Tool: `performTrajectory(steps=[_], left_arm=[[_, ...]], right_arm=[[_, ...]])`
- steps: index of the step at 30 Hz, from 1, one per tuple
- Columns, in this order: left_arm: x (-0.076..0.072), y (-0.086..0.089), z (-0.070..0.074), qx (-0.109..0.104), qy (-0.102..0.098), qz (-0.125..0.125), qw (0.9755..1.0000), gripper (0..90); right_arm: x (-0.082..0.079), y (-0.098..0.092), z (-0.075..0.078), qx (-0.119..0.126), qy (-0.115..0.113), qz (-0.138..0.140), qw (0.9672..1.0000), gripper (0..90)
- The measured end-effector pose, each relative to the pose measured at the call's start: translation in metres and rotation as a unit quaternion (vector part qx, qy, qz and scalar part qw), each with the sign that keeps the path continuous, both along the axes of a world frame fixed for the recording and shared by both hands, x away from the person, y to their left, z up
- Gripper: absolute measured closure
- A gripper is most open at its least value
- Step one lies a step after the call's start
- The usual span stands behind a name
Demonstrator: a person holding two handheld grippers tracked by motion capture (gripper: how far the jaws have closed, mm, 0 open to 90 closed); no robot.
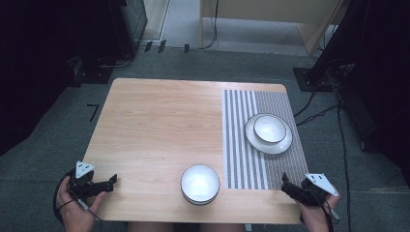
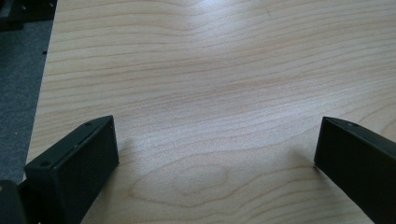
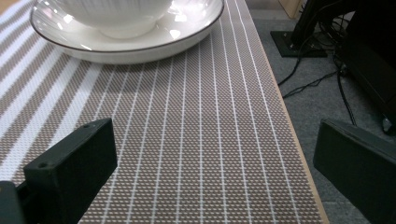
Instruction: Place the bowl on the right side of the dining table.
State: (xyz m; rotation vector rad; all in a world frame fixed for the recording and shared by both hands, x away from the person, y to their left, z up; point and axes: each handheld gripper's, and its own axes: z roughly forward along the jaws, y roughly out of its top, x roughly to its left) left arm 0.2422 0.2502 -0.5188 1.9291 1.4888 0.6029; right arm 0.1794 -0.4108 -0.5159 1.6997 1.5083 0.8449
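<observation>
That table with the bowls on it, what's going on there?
A person sits at the wooden table with a two-fingered gripper in each hand. The left gripper and right gripper both rest open at the near corners, holding nothing. One white bowl stands alone on the bare wood near the person. Another bowl sits on a plate on the striped mat. Nothing is being handled at this moment.
</observation>
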Motion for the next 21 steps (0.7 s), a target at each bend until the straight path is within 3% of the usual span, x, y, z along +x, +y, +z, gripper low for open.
performTrajectory(steps=[7, 21], left_arm=[[0.0000, 0.0000, 0.0000, 0.000, 0.000, 0.000, 1.0000, 0.0], [0.0000, 0.0000, 0.0000, 0.000, 0.000, 0.000, 1.0000, 0.0]], right_arm=[[0.0004, -0.0037, -0.0046, -0.010, 0.014, -0.003, 0.9998, 0.0], [0.0012, -0.0090, -0.0058, -0.001, 0.039, -0.011, 0.9992, 0.0]])
